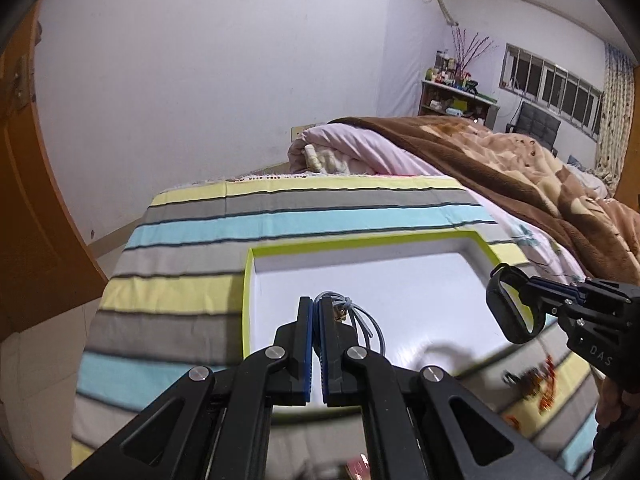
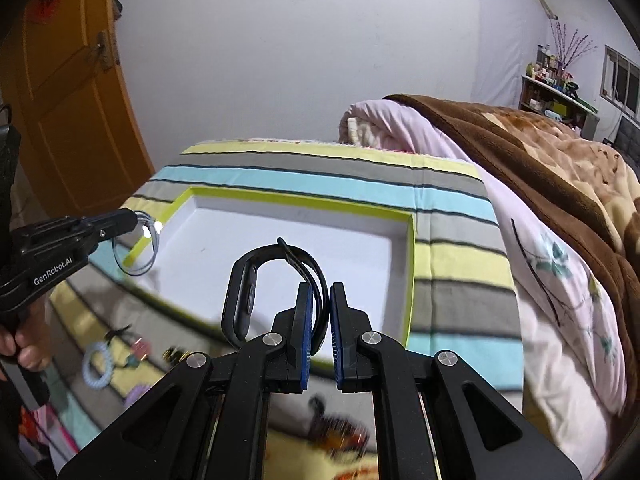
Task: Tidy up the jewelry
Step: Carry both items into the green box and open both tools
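A white tray with a lime-green rim (image 1: 250,280) (image 2: 412,264) lies on the striped bedspread. My left gripper (image 1: 317,308) is shut on a thin pale-blue cord bracelet (image 1: 362,320) with a small metal charm, held over the tray's left part; it also shows in the right wrist view (image 2: 136,264). My right gripper (image 2: 320,296) is shut on the strap of a black fitness band (image 2: 244,292), held above the tray's near edge. The band also shows in the left wrist view (image 1: 508,312) at the tray's right side.
Loose jewelry lies blurred on the bedspread near the tray: a pale-blue coil hair tie (image 2: 98,364), pink and gold pieces (image 2: 140,350), orange beads (image 1: 536,380). A brown blanket (image 1: 520,168) and pink quilt (image 2: 560,300) lie to the right. An orange door (image 2: 68,92) stands left.
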{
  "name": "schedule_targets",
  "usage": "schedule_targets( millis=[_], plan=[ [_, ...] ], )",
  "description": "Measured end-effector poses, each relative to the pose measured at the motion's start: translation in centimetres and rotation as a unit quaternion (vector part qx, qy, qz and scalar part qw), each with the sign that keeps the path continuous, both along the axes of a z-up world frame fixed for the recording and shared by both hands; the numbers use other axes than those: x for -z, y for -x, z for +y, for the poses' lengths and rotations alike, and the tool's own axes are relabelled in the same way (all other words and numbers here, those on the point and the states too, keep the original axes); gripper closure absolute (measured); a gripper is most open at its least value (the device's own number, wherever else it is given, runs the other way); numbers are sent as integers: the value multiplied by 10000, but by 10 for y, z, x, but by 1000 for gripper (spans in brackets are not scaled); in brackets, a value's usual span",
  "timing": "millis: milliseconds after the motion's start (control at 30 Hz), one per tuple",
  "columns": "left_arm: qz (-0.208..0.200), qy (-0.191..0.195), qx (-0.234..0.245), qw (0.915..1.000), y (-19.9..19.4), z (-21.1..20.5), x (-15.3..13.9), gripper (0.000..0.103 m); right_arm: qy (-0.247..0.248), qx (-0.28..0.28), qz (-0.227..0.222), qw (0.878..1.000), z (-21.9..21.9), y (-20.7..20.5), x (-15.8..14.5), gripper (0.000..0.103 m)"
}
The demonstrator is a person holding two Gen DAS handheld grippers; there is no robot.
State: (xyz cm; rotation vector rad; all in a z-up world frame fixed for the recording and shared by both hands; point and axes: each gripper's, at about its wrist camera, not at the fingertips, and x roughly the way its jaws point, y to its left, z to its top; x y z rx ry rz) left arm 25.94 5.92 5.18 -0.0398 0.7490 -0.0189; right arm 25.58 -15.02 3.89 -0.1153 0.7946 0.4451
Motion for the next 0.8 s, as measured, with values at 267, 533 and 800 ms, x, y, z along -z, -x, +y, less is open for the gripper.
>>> schedule_targets(
  millis=[267,533,800],
  plan=[
    [378,-167,-81,9991,-64,13,28,101,206,204,457,9985,6,-62,32,94],
    [667,-90,-199,9975,-86,23,53,101,342,328,698,9964,8,-88,46,94],
    [845,54,-224,9962,-91,28,65,100,271,355,757,9961,6,-92,48,81]
  ],
)
